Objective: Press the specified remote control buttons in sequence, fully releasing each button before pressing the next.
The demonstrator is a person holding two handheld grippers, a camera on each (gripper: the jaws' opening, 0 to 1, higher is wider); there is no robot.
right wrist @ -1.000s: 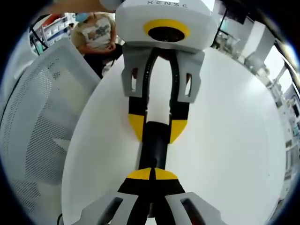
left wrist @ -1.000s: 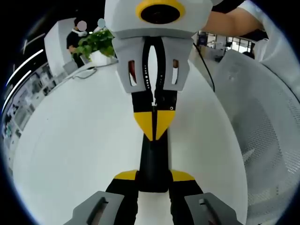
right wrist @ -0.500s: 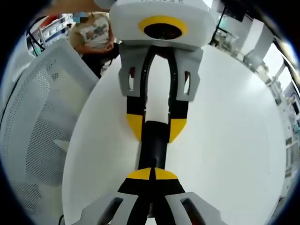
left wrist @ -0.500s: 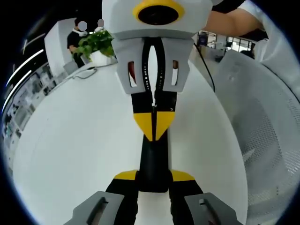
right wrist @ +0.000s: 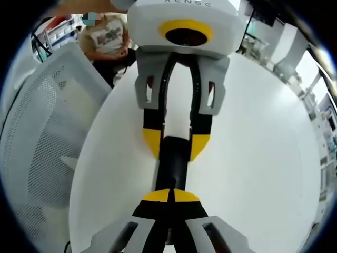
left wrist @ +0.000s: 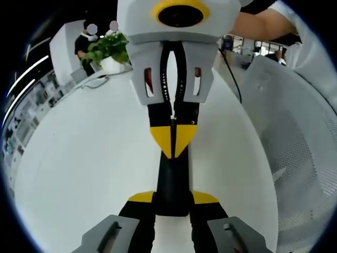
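- Left hand-held gripper (left wrist: 172,199): jaws part-open, yellow tips clamped on both long edges of the slim black bar-shaped remote control (left wrist: 172,176), pinning its near end.
- The remote lies flat on the round white bench (left wrist: 79,158). In the left gripper view its long axis runs straight out from the left jaws toward the other tool.
- Right hand-held gripper (left wrist: 172,138): jaws fully closed with nothing between them, the yellow tips meeting in one point. It faces the left one head-on along the remote's axis.
- That point sits on or just over the remote's top face, near the end away from the left clamp. I can't tell whether it is pressing or lifted off.
- Key relation: the right tips are the poker and are already over the remote, so the next button probably lies along the long axis. No buttons are readable on the black face.
- Risk: a push along the axis could slide the remote in the left clamp.
- Beyond: white mesh chair (left wrist: 295,147) beside the bench, green potted plant (left wrist: 108,47) at the far edge, a person behind it.
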